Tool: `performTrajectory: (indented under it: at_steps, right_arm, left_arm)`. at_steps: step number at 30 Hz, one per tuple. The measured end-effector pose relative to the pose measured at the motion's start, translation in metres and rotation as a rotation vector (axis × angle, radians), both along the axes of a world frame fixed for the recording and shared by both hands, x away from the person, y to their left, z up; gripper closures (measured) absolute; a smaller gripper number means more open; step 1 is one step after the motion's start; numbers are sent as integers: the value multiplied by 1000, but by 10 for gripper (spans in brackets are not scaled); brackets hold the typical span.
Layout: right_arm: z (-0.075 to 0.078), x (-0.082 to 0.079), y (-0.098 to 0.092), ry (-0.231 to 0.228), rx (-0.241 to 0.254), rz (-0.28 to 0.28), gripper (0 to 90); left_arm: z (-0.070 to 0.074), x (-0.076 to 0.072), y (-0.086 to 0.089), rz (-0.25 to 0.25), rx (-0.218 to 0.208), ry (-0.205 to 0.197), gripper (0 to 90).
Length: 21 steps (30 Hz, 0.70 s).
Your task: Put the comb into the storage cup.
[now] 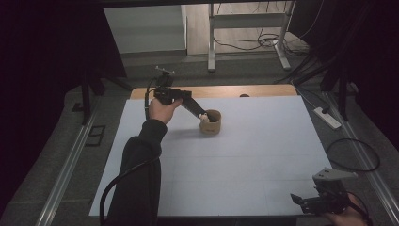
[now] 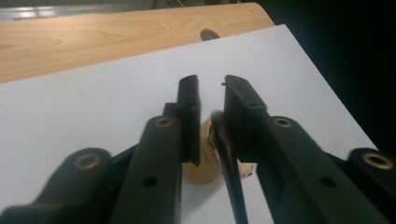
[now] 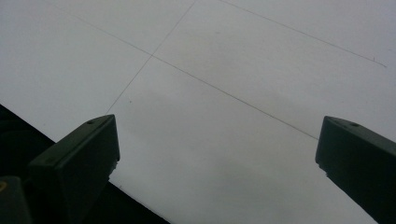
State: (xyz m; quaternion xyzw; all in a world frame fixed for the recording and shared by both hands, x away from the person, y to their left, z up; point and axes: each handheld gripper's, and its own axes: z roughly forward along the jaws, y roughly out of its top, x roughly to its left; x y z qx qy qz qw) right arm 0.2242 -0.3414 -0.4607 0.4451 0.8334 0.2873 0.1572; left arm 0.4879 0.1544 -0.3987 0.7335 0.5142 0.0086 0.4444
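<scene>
Dim room, dark curtains at both sides, grey floor with cables trailing across it. White table (image 1: pixel 244 155) with a strip of bare wood along its far edge; faint ruled lines crossed the white surface.

Small tan wooden cup (image 1: pixel 210 122) stood on the far middle of the table, well apart from everything else. Left gripper (image 1: pixel 203 114), held in the person's left hand (image 1: pixel 160 110), angled down from the left to the cup's rim. Seen along the left gripper, its jaws stood slightly parted above the cup (image 2: pixel 201 161), with a thin dark blurred piece (image 2: pixel 229 168) in the gap between them; whether the pads pressed on it I could not tell.

Right gripper (image 1: pixel 297 200) sat at the near right corner of the table, jaws wide apart, nothing between them, only bare white table (image 3: pixel 224 93) below.

Around: white power strip (image 1: pixel 327 117) on the floor right of the table, metal desk frame (image 1: pixel 247 33) beyond, black cable loop (image 1: pixel 353 155) at the right. Nothing stood between the grippers and the cup. No readable writing or labels anywhere.
</scene>
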Motion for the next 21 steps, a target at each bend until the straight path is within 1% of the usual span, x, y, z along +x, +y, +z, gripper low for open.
performTrajectory:
  at_steps: [4, 5, 7, 9, 11, 17, 21]
  right_arm:
    - [0, 0, 0, 0, -1, 1, 0]
    - [0, 0, 0, 1, -2, 1, 0]
    - [0, 0, 0, 0, -1, 1, 0]
    - [0, 0, 0, -1, -2, 1, 0]
    - [0, 0, 0, 0, -2, 1, 0]
    - [0, 0, 0, -2, -3, 4, 0]
    - [0, -1, 1, -3, -4, 8, 0]
  left_arm:
    - [1, -2, 0, 7, 8, -30, 676]
    - [1, -2, 0, 7, 11, -41, 640]
    - [1, -3, 0, 6, 14, -55, 636]
    - [1, -4, -1, 6, 30, -72, 595]
    - [2, -6, -2, 5, 50, -90, 572]
    - [4, -11, -6, 14, 100, -172, 441]
    - [5, -14, -9, 16, 140, -208, 372]
